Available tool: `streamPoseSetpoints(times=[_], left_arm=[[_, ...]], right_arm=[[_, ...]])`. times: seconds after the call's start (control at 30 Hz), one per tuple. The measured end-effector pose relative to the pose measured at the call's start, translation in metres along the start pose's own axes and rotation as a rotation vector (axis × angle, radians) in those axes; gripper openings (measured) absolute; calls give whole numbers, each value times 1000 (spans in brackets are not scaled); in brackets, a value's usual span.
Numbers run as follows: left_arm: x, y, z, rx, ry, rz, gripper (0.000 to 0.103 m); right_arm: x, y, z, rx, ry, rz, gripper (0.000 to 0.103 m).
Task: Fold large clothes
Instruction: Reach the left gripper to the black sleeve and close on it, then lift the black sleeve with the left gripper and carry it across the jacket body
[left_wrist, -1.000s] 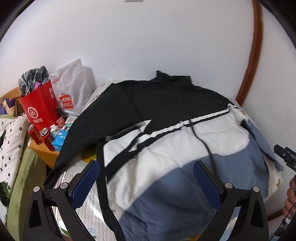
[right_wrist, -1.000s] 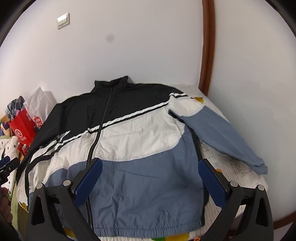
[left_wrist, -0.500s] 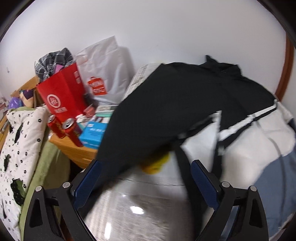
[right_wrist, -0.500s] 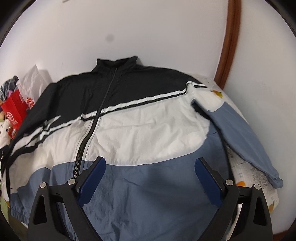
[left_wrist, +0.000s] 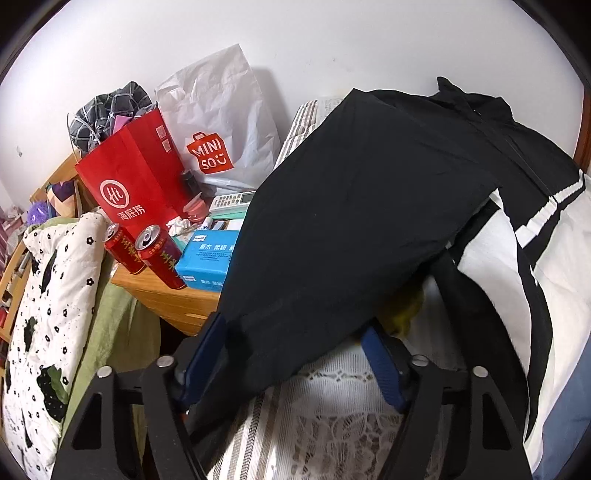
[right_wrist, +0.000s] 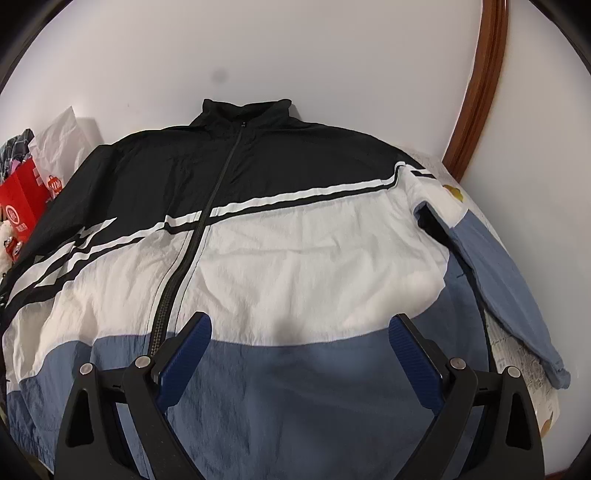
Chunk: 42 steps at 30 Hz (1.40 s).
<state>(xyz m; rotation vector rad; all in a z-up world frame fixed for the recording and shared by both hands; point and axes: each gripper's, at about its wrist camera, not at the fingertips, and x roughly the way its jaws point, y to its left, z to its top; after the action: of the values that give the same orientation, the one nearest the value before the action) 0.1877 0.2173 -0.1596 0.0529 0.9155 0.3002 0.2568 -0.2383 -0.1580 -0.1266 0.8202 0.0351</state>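
Jacket (right_wrist: 295, 258) is laid flat, front up, zipped, on the bed (left_wrist: 332, 424), collar toward the white wall (right_wrist: 295, 55), blue sleeve (right_wrist: 498, 288) angled off to the right side.

Big change from a second ago is on the left. Back then the left hand-held gripper (left_wrist: 295, 354) was looking across the whole jacket with its blue pads wide apart and nothing between them. Now it has dropped in close on the black sleeve (left_wrist: 332, 221) at the bed's left edge, and the sleeve's lower end sits right between the two pads. Its jaws are closing on that fabric. The left pad looks right against the cloth, but I can't tell if it's actually pinched yet.

Nightstand (left_wrist: 166, 299) clutter fills way more of that view now: red paper bag (left_wrist: 133, 177), white shopping bag (left_wrist: 221, 122), two red cans (left_wrist: 147, 254), blue tissue box (left_wrist: 208, 258).

Right hand-held gripper (right_wrist: 299, 350) has moved in closer too. The jacket fills nearly its whole view compared to before. Its jaws are spread wide with nothing held, hanging over the blue lower panel (right_wrist: 295, 406) just right of the zipper (right_wrist: 195, 240), at the line where white meets blue.
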Motion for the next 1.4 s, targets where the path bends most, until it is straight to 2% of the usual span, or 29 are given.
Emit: streamPoseSetpoints(times=[0.13, 0.2, 0.3, 0.43, 0.6, 0.73, 0.9, 1.17, 1.27, 1.4], left_arm=[[0, 4, 5, -39, -1, 12, 23], [1, 6, 8, -56, 6, -4, 12], [-5, 9, 15, -81, -1, -9, 9], [-28, 9, 34, -113, -53, -23, 8], [-59, -6, 66, -134, -135, -93, 8], [-81, -34, 95, -115, -201, -170, 8], [-95, -90, 128, -73, -247, -299, 8], [-89, -188, 156, 34, -236, -437, 8], [-82, -219, 152, 68, -191, -468, 8], [-62, -247, 143, 104, -112, -469, 8]], right_arm=[[-2, -2, 6, -4, -8, -12, 96], [-3, -5, 8, -1, -13, -9, 96], [-7, -10, 12, -3, -23, -6, 96], [-18, -17, 17, -16, -54, 3, 96], [-27, -27, 22, -12, -83, 21, 96], [-30, -37, 27, -3, -101, 32, 96], [-30, -51, 32, 2, -116, 38, 96], [-18, -75, 32, 16, -115, 41, 96], [-11, -83, 29, 15, -106, 32, 96], [-3, -92, 22, 23, -89, 25, 96]])
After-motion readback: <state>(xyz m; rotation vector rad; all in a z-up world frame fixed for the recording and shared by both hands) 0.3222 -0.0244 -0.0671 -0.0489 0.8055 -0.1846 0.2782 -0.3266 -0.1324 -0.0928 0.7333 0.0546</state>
